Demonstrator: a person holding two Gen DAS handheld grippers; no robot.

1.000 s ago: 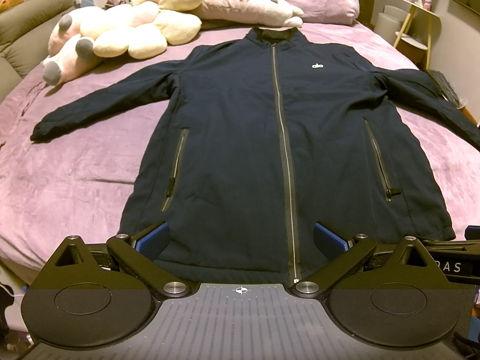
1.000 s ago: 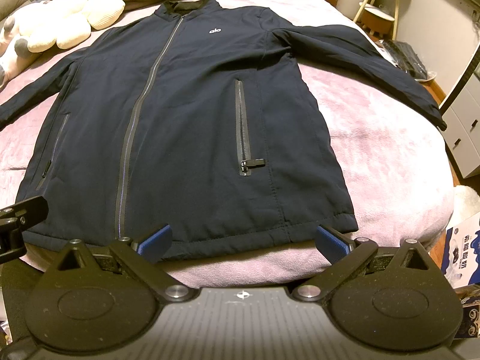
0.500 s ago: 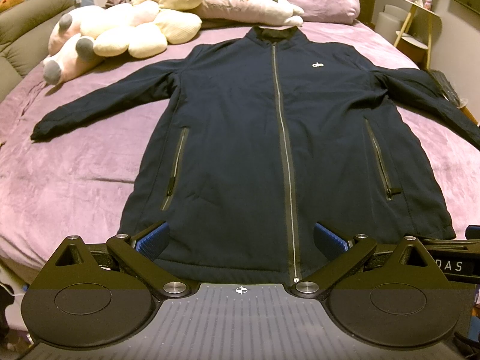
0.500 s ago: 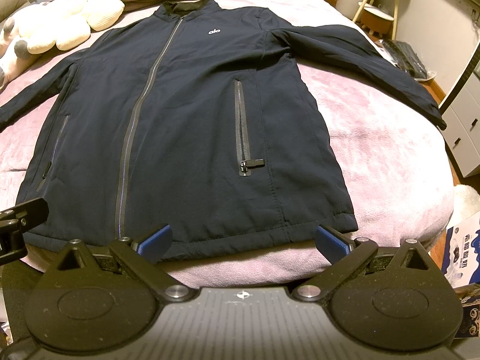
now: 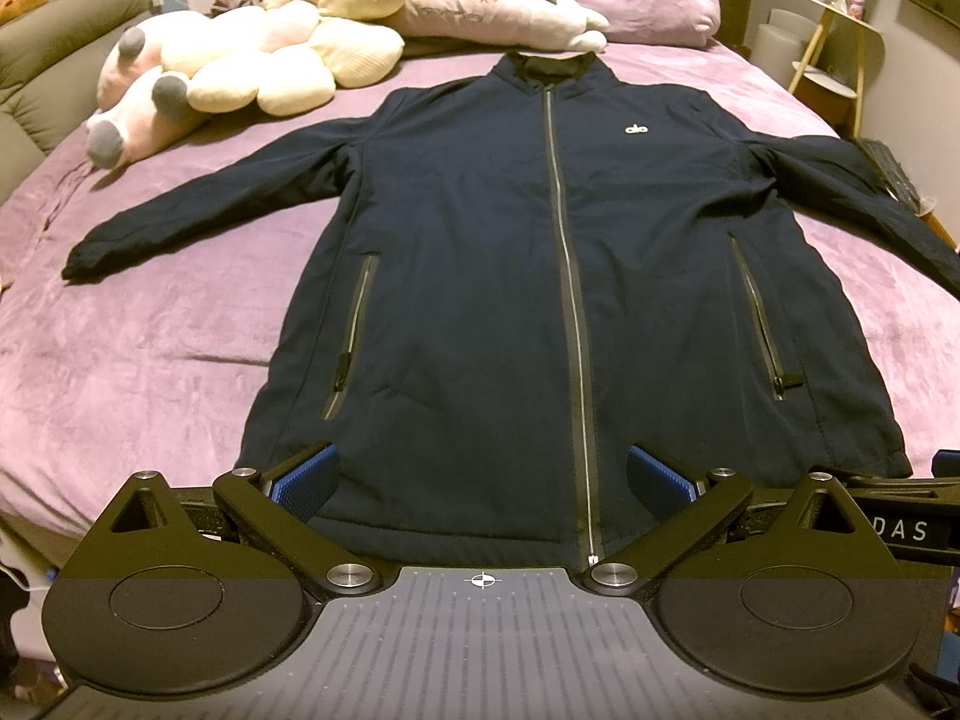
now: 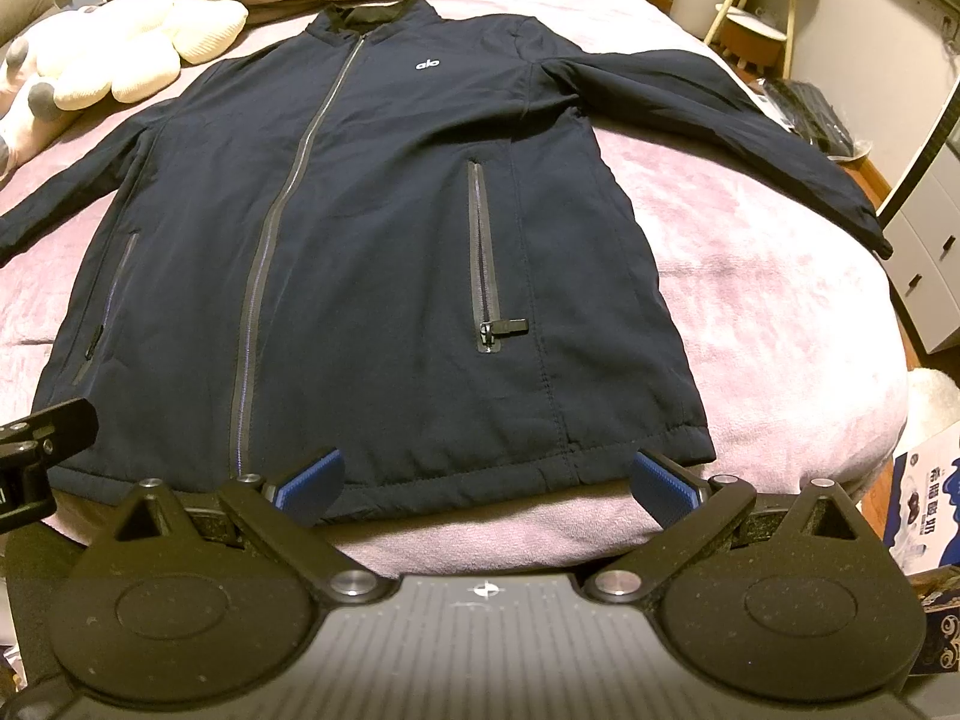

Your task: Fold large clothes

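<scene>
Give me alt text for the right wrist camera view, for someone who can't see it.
A dark navy zip-up jacket lies flat, front up, sleeves spread, on a purple bedspread. The right gripper is open at the hem, holding nothing. Plush toys lie near the collar.

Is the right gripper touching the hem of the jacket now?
Cannot tell. In the right wrist view the open right gripper sits at the jacket hem, its blue fingers overlapping the edge, but neither contact nor a gap shows plainly.

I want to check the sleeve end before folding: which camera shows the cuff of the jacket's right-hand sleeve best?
The right wrist view: the whole sleeve runs out to its cuff near the bed edge. In the left wrist view that sleeve is cut off by the frame, cuff unseen.
</scene>
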